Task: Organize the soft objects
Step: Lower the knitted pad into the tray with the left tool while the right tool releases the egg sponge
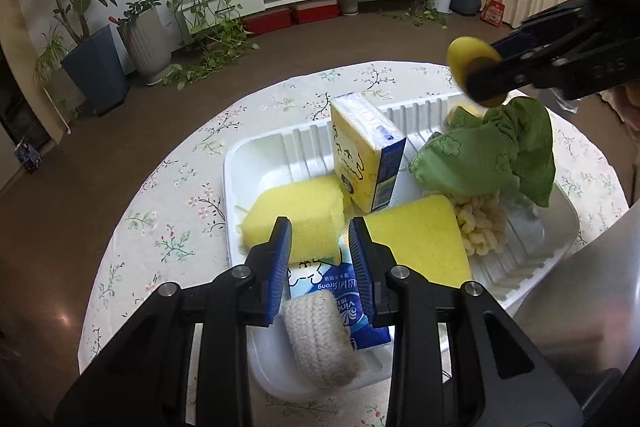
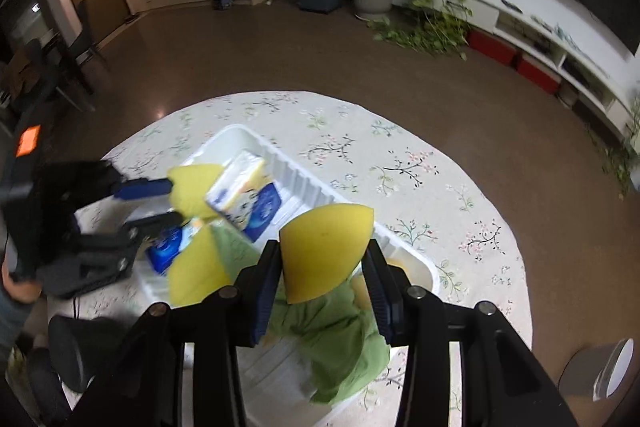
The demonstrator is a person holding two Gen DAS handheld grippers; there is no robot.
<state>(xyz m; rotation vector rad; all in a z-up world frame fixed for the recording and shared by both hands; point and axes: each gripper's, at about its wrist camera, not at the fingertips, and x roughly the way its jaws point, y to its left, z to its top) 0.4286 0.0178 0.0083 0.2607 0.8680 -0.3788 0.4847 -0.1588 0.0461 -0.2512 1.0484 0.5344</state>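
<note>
Left wrist view: left gripper point(image 1: 319, 227), jaws narrow, holds a cream woven pad point(image 1: 318, 341) over the near end of a white foam tray point(image 1: 240, 163); ahead of its tips lie two yellow sponges point(image 1: 296, 213), two tissue packs point(image 1: 366, 155), a green cloth pouch point(image 1: 480, 155) and a pale chenille piece point(image 1: 482, 227). Right wrist view: right gripper point(image 2: 324, 259) pinches a folded yellow sponge point(image 2: 324, 251) above the tray. Judged status: most items trayed; these two remain to place.
</note>
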